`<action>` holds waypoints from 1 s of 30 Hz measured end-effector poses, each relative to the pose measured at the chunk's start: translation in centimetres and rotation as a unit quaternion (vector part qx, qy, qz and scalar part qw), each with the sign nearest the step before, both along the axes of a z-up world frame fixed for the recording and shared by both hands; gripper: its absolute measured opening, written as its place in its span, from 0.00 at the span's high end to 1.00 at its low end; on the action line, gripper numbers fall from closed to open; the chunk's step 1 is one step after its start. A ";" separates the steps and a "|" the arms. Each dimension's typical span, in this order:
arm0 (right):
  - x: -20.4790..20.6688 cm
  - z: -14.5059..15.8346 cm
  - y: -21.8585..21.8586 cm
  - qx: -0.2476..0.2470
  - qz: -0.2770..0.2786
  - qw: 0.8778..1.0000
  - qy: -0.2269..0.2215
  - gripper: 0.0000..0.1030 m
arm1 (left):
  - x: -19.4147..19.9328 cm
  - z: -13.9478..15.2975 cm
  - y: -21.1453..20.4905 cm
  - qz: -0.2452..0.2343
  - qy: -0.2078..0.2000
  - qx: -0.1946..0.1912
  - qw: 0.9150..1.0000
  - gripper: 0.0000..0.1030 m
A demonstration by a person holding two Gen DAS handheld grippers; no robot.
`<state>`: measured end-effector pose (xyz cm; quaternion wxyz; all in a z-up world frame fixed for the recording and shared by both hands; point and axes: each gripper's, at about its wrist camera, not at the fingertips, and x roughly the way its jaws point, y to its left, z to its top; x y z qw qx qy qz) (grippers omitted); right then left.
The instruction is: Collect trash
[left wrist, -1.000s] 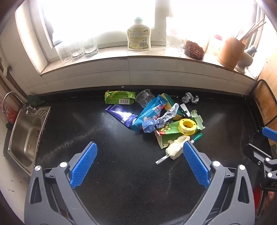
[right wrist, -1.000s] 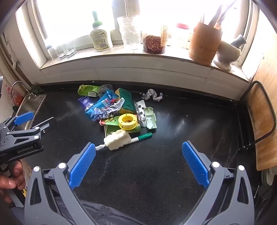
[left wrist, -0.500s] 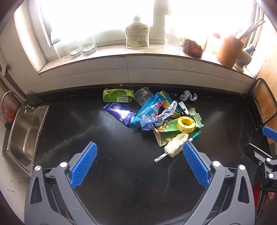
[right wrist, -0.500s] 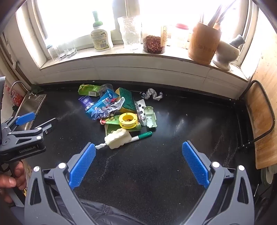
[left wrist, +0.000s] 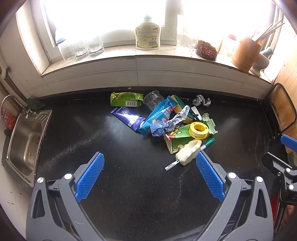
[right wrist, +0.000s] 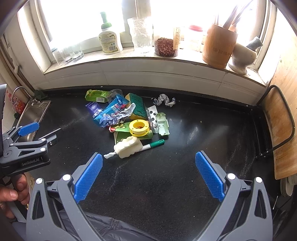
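Black counter (left wrist: 92, 140) holds the whole trash pile (left wrist: 167, 122) near the back wall, untouched, so collection looks not yet begun. Left gripper (left wrist: 148, 174) and right gripper (right wrist: 146, 174) both hang wide and empty, short of the pile.

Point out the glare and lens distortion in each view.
Left wrist view: window blown out white, sill bowed by fisheye, soft sheen on the countertop. Right wrist view: same blown-out window, bright reflections on the countertop, dark vignetted corners.
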<state>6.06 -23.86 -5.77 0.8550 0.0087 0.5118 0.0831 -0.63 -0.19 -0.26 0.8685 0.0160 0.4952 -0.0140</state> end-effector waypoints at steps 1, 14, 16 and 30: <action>0.0 0.1 0.0 0.001 0.000 1.000 0.000 0.06 | 0.0 0.0 0.0 0.000 0.000 0.000 1.000 0.06; 0.0 0.1 0.1 0.001 0.002 1.000 -0.002 0.06 | 0.0 0.0 0.0 -0.001 0.000 0.001 1.000 0.06; 0.0 0.1 0.1 0.003 0.001 1.000 -0.001 0.06 | 0.0 0.1 0.0 -0.001 0.001 0.001 1.000 0.06; 0.2 0.2 0.1 0.002 0.003 1.000 -0.002 0.06 | 0.2 0.0 -0.2 -0.003 0.000 0.001 1.000 0.06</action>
